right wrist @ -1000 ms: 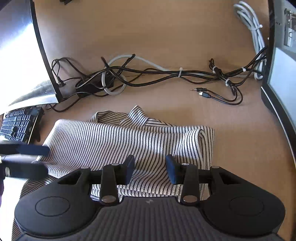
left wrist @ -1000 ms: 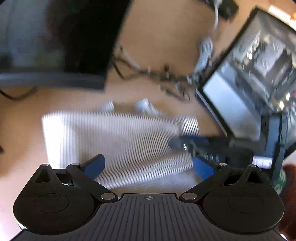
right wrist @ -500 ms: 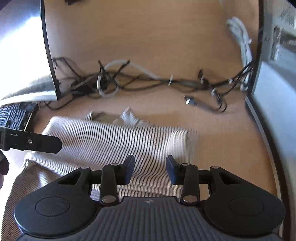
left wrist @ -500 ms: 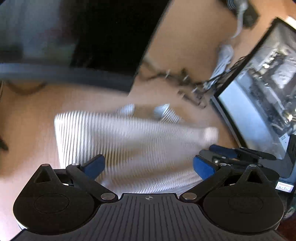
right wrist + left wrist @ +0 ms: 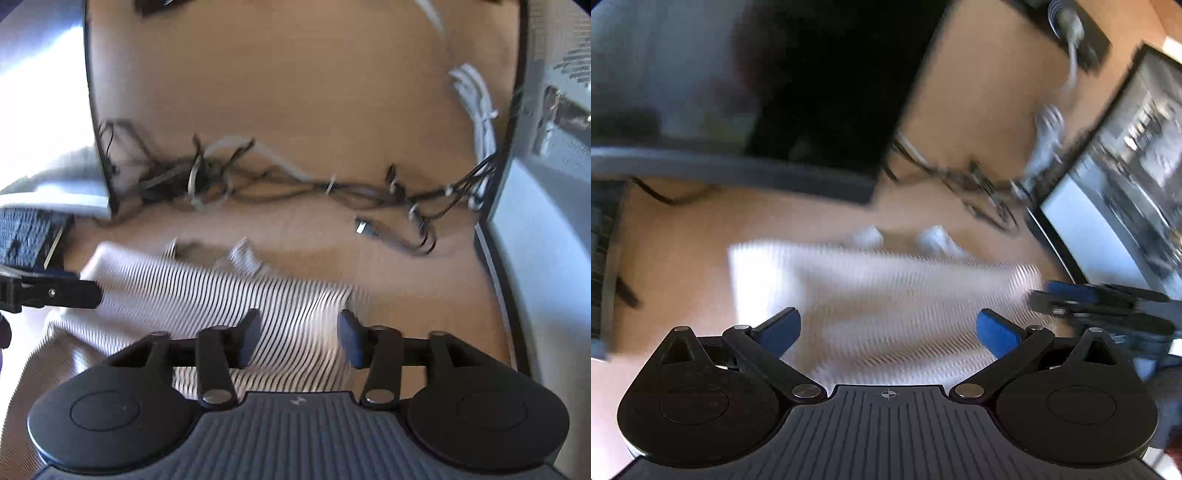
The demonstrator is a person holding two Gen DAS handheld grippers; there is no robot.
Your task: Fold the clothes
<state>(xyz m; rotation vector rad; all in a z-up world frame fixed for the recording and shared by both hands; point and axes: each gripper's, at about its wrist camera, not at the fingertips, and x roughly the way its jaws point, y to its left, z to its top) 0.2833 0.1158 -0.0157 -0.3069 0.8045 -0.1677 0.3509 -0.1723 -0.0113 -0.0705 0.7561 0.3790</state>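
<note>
A black-and-white striped garment (image 5: 886, 291) lies partly folded on the wooden desk; it also shows in the right wrist view (image 5: 207, 295). My left gripper (image 5: 888, 330) is wide open and empty, just above the garment's near edge. My right gripper (image 5: 298, 338) is open and empty over the garment's right end. The right gripper's fingers (image 5: 1100, 306) show at the garment's right edge in the left view. The left gripper's fingers (image 5: 55, 293) show at its left edge in the right view. Both views are blurred by motion.
A dark monitor (image 5: 812, 92) stands behind the garment on the left, another screen (image 5: 1126, 184) on the right. A tangle of cables (image 5: 295, 181) lies across the desk behind the garment. A keyboard (image 5: 22, 236) sits at the left.
Both grippers have pulled back and risen from the garment. The right gripper has moved right toward the garment's right end. Both stay open; the garment has not changed shape.
</note>
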